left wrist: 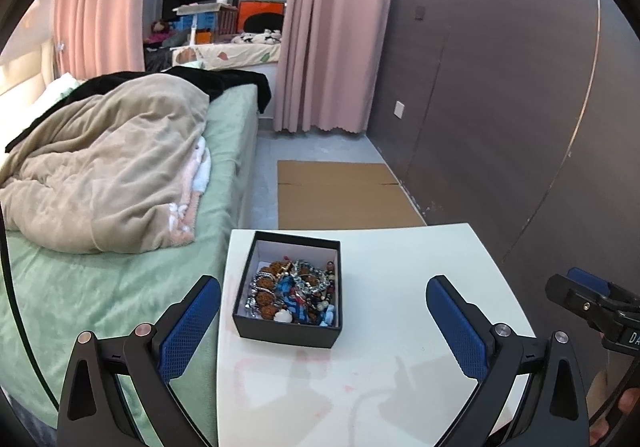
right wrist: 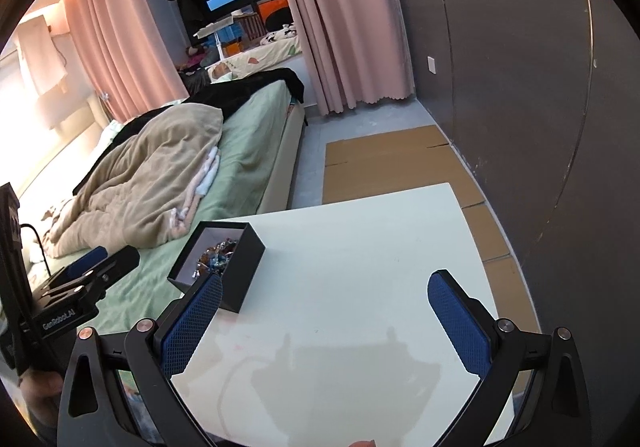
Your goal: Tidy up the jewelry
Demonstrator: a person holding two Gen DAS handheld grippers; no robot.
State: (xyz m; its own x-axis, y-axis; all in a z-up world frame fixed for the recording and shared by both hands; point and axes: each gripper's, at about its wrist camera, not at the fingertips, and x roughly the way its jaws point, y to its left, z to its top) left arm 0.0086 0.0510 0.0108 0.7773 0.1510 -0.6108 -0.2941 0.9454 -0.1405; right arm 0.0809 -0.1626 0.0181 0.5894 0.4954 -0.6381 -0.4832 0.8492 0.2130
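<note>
Both pairs of fingers are standing wide and empty: the left gripper (left wrist: 323, 321) is hovering near the black jewelry box (left wrist: 289, 289), framing it for a reach. The tangled jewelry (left wrist: 294, 294) is lying inside, at the white desk's (left wrist: 400, 327) left edge beside the bed (left wrist: 100, 287); the right gripper (right wrist: 325, 321) is waiting over bare desk.

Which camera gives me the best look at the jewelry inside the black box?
The left wrist view: it looks down into the black box, showing the tangled jewelry across its floor. In the right wrist view the box's walls and the right tongs' finger hide most of the pile.
</note>
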